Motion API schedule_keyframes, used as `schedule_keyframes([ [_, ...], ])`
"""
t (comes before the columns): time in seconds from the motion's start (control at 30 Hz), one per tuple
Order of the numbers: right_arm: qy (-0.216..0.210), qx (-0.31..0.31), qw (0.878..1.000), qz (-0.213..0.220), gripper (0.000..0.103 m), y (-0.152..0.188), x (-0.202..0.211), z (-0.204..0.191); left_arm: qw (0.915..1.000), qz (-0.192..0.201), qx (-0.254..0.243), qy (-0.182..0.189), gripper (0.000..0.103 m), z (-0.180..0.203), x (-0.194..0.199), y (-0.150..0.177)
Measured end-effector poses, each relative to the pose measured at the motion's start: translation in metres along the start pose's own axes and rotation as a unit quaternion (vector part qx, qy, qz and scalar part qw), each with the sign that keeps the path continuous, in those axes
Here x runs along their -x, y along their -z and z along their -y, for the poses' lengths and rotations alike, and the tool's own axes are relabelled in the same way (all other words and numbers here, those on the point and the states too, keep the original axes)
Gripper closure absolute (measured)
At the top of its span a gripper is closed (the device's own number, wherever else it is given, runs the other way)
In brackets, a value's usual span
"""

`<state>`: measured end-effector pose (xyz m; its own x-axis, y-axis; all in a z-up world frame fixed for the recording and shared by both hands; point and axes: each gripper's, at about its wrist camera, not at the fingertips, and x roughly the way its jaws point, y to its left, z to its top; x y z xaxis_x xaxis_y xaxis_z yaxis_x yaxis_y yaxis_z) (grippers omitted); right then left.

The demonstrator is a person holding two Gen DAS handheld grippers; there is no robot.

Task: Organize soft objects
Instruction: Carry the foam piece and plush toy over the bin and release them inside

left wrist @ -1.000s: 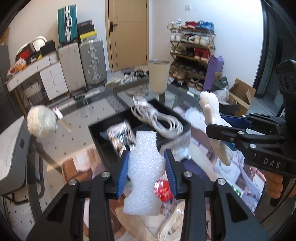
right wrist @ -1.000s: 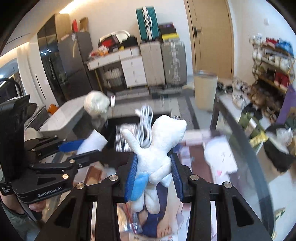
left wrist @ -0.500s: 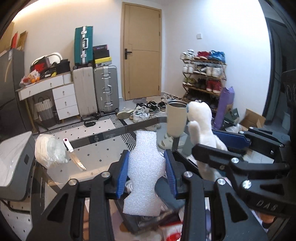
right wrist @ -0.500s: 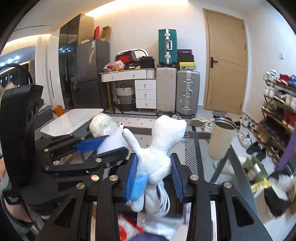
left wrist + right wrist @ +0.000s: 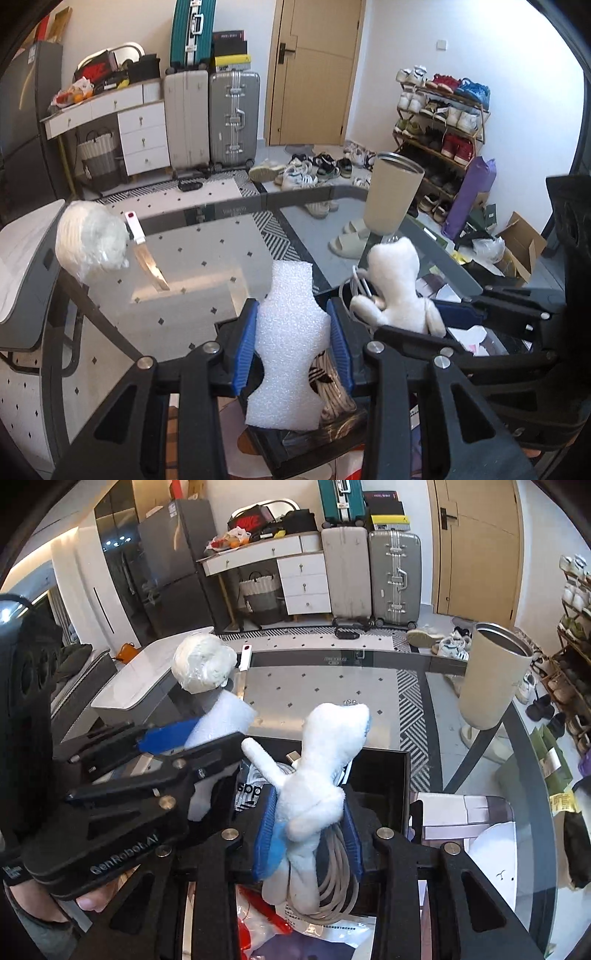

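Observation:
My left gripper [image 5: 291,345] is shut on a white foam piece [image 5: 290,347], held upright above a black tray [image 5: 295,448]. The foam also shows in the right wrist view [image 5: 221,720]. My right gripper [image 5: 308,830] is shut on a white plush toy [image 5: 321,771] with a blue patch, held over the black tray [image 5: 384,771]. The plush toy also shows in the left wrist view [image 5: 397,291], to the right of the foam. A coiled white cable [image 5: 338,886] and a packet lie in the tray under the toy.
A glass table [image 5: 207,258] carries a wrapped white bundle [image 5: 90,240], a knife [image 5: 147,258] and a beige tumbler [image 5: 393,195]. Bags and papers [image 5: 332,934] lie at the near edge. Suitcases, a drawer unit and a shoe rack stand behind.
Both grippers tilted up to face the room, then dropped back toward the tray. The foam and the plush toy stay gripped. The two grippers now sit closer over the tray.

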<state>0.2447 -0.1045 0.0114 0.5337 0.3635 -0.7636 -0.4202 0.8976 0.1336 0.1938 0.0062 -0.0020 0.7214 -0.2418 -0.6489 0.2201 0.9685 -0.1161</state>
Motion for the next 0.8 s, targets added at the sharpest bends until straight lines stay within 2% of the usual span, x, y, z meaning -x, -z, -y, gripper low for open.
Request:
schedule_keyframes([
  [0.13,-0.03,0.004,0.999,-0.03,0.071,0.002,-0.007,0.0,0.9998,-0.019,0.002,-0.002,0.067,0.003,-0.005,0.005],
  [0.2,-0.054,0.022,0.996,-0.063,0.073,0.01,-0.014,-0.002,0.9997,-0.022,0.004,-0.004,0.067,0.002,-0.004,0.006],
  [0.27,-0.066,0.047,0.994,-0.08,0.079,0.014,-0.023,-0.008,0.9997,-0.024,0.011,-0.001,0.067,-0.001,-0.003,0.008],
  [0.43,-0.002,0.048,0.996,-0.072,0.079,0.015,-0.024,-0.001,0.9987,-0.051,0.007,0.006,0.067,0.004,-0.011,0.01],
  [0.53,-0.002,0.04,0.997,-0.071,0.076,0.017,-0.024,0.005,0.9981,-0.06,0.011,0.003,0.066,0.006,-0.015,0.012],
  [0.63,0.012,0.043,0.997,-0.063,0.066,0.017,-0.017,0.007,0.9964,-0.084,-0.003,-0.013,0.061,0.008,-0.022,0.015],
  [0.73,0.019,0.047,0.998,-0.048,0.063,0.015,-0.009,0.006,0.9961,-0.086,-0.002,-0.02,0.05,0.008,-0.024,0.022],
  [0.8,0.014,0.045,0.998,-0.042,0.061,0.016,-0.001,0.006,0.9965,-0.08,-0.006,-0.021,0.05,0.01,-0.022,0.021],
])
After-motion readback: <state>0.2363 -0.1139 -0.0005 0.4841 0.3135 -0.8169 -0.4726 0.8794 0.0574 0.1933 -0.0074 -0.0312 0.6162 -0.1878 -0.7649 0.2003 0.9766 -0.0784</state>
